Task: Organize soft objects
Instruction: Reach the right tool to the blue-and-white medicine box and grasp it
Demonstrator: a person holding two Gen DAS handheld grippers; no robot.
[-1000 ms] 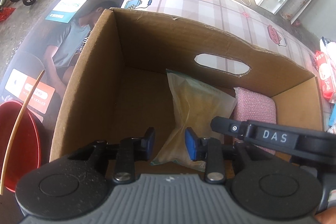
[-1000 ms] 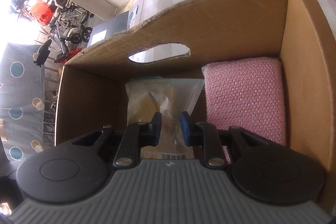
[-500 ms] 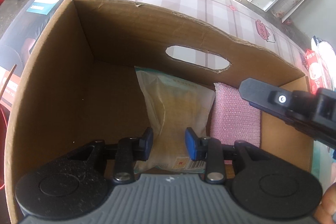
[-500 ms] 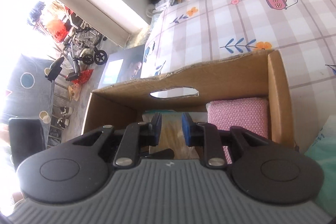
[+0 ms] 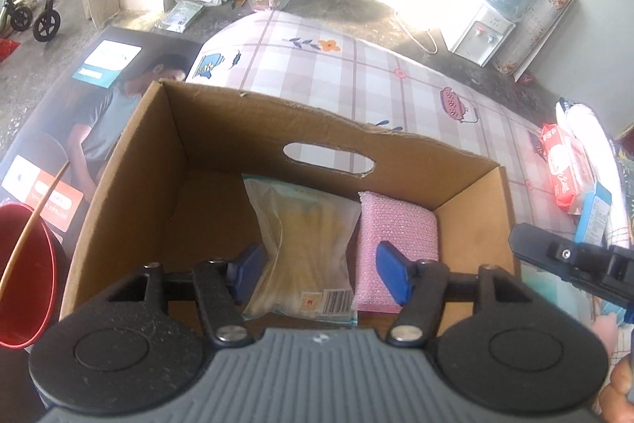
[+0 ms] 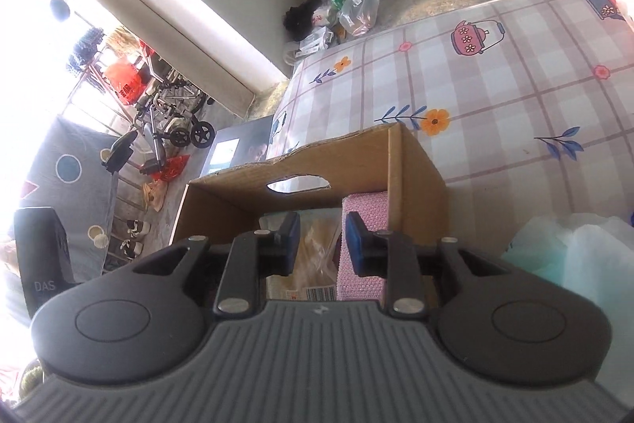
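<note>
Cardboard box (image 5: 130, 181): holds bagged cloth (image 5: 305, 244) beside pink sponge (image 5: 396, 236), touching. Left gripper (image 5: 319, 274) spread, empty; right gripper (image 6: 319, 238) slightly parted, empty (both above box). Next pick: approach squarely, grip mid-body.

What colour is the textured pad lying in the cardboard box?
Pink; the pad shows best in the left wrist view.

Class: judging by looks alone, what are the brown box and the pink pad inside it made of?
Brown box: probably corrugated cardboard, matte, given its ragged torn rim and punched handle slot.
Pink pad: seemingly a sponge in knitted, slightly glittery mesh; its surface shows a regular dotted weave.
</note>
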